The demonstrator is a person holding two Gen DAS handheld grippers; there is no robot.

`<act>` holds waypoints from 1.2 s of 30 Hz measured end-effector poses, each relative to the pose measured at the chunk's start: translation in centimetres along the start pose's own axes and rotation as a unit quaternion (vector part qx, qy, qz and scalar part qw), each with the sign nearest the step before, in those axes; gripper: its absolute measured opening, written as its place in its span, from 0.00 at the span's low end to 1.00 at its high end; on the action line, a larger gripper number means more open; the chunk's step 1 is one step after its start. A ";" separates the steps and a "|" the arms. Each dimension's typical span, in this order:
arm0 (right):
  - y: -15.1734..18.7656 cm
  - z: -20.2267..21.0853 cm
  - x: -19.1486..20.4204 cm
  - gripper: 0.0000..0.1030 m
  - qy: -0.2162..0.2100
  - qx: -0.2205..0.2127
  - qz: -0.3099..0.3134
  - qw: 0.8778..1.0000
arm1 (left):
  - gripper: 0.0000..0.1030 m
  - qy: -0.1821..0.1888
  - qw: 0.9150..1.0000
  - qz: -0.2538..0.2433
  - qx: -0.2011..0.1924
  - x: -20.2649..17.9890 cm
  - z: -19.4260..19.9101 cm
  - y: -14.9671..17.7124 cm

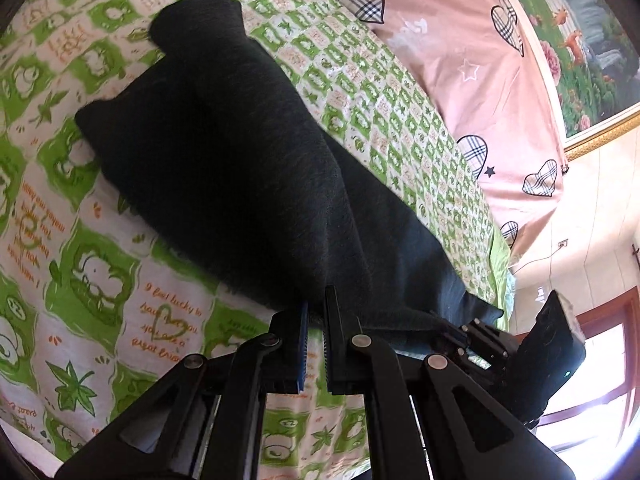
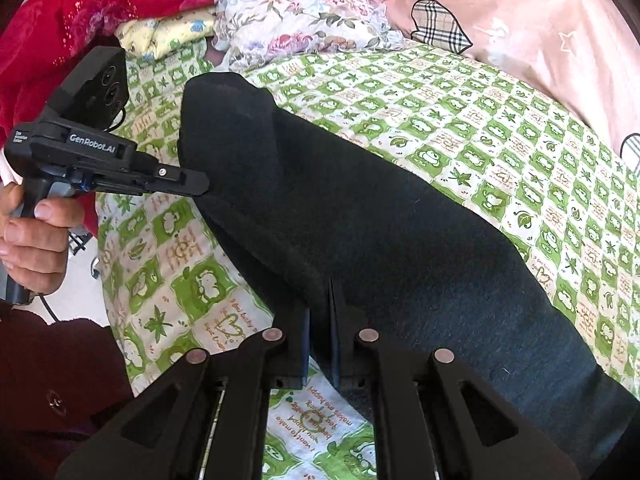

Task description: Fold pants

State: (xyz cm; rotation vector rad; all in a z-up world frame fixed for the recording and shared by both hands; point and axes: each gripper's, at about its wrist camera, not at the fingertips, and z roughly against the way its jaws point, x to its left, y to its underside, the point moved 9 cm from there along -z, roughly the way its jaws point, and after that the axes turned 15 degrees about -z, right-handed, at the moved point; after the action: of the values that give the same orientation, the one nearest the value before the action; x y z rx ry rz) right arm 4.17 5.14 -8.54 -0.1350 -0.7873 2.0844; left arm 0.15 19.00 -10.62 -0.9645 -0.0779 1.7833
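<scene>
Here, the dark pants [image 1: 240, 168] are laid lengthwise on the green-and-white patterned sheet [image 1: 100, 280], beside a pink quilt [image 1: 460, 60]. One edge of the cloth is pinched between the nearly closed jaws of the left gripper [image 1: 316, 320]. Another edge is likewise clamped by the right gripper [image 2: 320, 320], its jaws drawn close together.

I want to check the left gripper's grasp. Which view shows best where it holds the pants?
The right wrist view: the whole left gripper appears from the side, biting the edge of the black pants. The left wrist view shows only its own fingers closed on cloth.
</scene>
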 end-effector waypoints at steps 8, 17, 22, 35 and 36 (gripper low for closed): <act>0.1 -0.4 -0.1 0.10 0.015 0.011 0.001 1.000 | 0.05 0.007 1.000 0.005 0.003 0.8 0.3 0.7; 0.1 0.8 -0.1 0.28 0.004 0.001 -0.027 1.000 | 0.40 -0.025 0.999 0.018 -0.013 2.9 4.1 0.2; -0.4 2.1 0.2 0.36 -0.014 -0.017 -0.043 0.999 | 0.47 -0.047 0.997 0.054 -0.016 5.2 5.8 -0.6; -5.6 2.2 -4.4 0.37 -0.052 -0.052 -0.177 0.981 | 0.65 -0.115 0.988 0.101 -0.016 8.6 6.0 -3.7; -6.3 1.9 -5.2 0.37 -0.056 -0.052 -0.194 0.978 | 0.65 -0.121 0.987 0.105 -0.016 9.0 6.0 -3.8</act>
State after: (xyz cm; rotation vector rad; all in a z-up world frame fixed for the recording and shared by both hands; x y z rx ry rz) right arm 11.06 2.80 -4.34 0.0762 -0.9121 1.6934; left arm -1.83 30.25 -9.91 -0.7982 -0.1630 2.0949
